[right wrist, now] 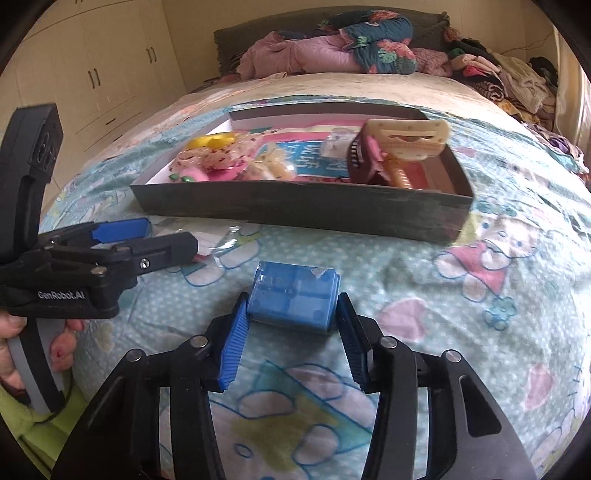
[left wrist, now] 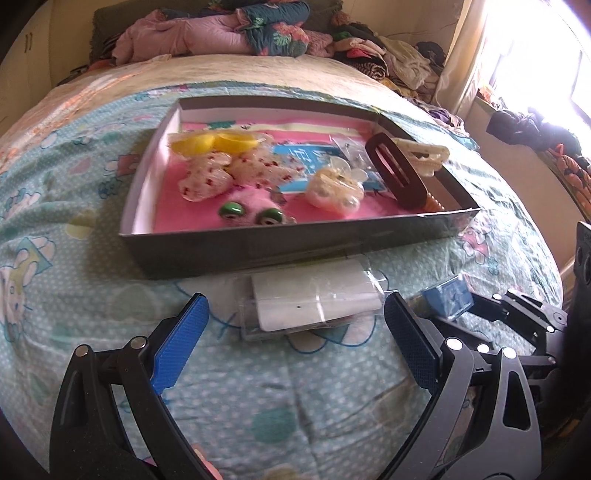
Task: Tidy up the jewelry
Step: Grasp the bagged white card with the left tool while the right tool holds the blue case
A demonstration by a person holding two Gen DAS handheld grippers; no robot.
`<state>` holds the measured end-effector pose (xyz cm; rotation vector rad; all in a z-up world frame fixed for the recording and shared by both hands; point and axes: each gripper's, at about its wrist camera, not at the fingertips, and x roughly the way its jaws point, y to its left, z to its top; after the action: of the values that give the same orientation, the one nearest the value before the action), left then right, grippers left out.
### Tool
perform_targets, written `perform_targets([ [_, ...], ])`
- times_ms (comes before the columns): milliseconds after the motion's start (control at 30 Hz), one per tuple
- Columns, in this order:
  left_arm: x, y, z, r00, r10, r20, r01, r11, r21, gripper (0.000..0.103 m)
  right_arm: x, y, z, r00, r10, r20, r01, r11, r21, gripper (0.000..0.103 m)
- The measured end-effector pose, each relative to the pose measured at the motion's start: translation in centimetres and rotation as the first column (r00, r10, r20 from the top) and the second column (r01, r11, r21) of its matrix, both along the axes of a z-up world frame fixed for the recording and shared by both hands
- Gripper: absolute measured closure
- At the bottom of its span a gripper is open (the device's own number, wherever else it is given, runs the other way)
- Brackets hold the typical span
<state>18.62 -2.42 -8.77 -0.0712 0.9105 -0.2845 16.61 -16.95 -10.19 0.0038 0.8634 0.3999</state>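
Observation:
A shallow dark box (left wrist: pixel 258 247) with a pink lining lies on the bed and holds hair clips, yellow rings, beaded pieces and small packets; it also shows in the right wrist view (right wrist: pixel 295 210). My left gripper (left wrist: pixel 295 314) is open, its fingers on either side of a clear packet with a white card (left wrist: pixel 314 299) lying before the box. My right gripper (right wrist: pixel 291 317) is shut on a small blue box (right wrist: pixel 293 297), which rests on the bedspread. The blue box also shows in the left wrist view (left wrist: pixel 448 297).
The bed has a light blue cartoon bedspread (right wrist: pixel 443 314). Piled clothes and bedding (left wrist: pixel 221 33) lie at the far end. Wardrobe doors (right wrist: pixel 96 74) stand at the left, a bright window (left wrist: pixel 535 55) at the right.

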Motion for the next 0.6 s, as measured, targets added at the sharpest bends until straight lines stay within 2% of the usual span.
perform_targets([
  [300, 0.8, -1.8, -0.6, 1.0, 0.006, 0.0, -0.006, 0.999, 0.04, 0.017, 0.4, -4.4, 0.8, 0.994, -0.105, 0.0, 0.105, 0.993, 0.047, 0.058],
  [500, 0.7, -2.6, -0.4, 1.0, 0.001, 0.009, -0.001, 0.998, 0.069, 0.034, 0.4, -5.4, 1.8, 0.994, -0.112, 0.02, 0.11, 0.992, 0.069, 0.058],
  [600, 0.1, -2.7, 0.0, 1.0, -0.017, 0.012, 0.016, 0.997, 0.07, 0.034, 0.4, -5.3, 2.1, 0.994, -0.109, 0.025, 0.107, 0.991, 0.077, 0.058],
])
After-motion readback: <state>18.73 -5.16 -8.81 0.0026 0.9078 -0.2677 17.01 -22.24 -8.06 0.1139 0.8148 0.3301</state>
